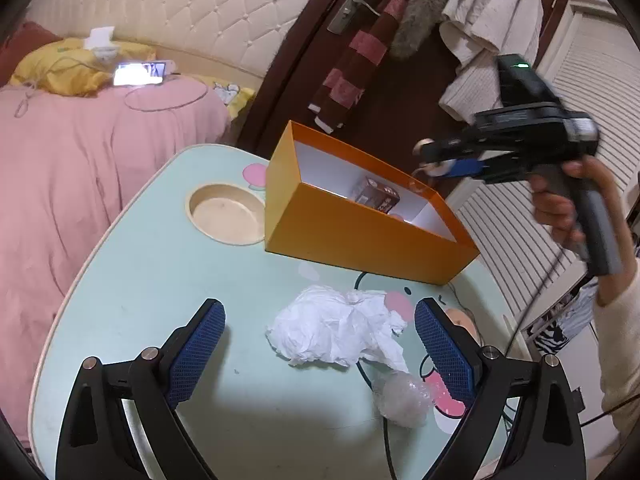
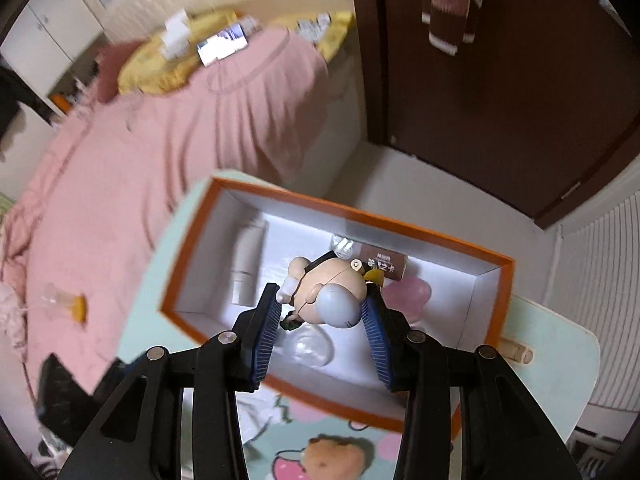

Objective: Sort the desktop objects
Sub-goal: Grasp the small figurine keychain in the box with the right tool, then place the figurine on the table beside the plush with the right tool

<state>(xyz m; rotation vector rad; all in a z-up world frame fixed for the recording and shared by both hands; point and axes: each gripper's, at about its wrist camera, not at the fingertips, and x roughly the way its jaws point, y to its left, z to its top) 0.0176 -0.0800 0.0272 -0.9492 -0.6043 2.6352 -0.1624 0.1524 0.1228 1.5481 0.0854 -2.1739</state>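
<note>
An orange box (image 1: 352,236) with a white inside stands on the mint-green table (image 1: 160,280). My left gripper (image 1: 320,316) is open above the table, its fingers either side of a crumpled white tissue (image 1: 332,332). A clear plastic wad (image 1: 404,398) lies near its right finger. My right gripper (image 2: 322,300) is shut on a small beige toy figure (image 2: 332,292) and holds it over the open box (image 2: 440,236). Inside the box lie a brown carton (image 2: 384,266), a white tube (image 2: 248,264), a pink item (image 2: 408,294) and a clear plastic piece (image 2: 308,346).
A round recess (image 1: 226,214) is set in the table left of the box. A bed with a pink cover (image 1: 80,152) lies behind the table on the left. A dark door (image 1: 360,60) with hanging clothes stands behind. The right gripper (image 1: 434,164) hovers over the box's far end.
</note>
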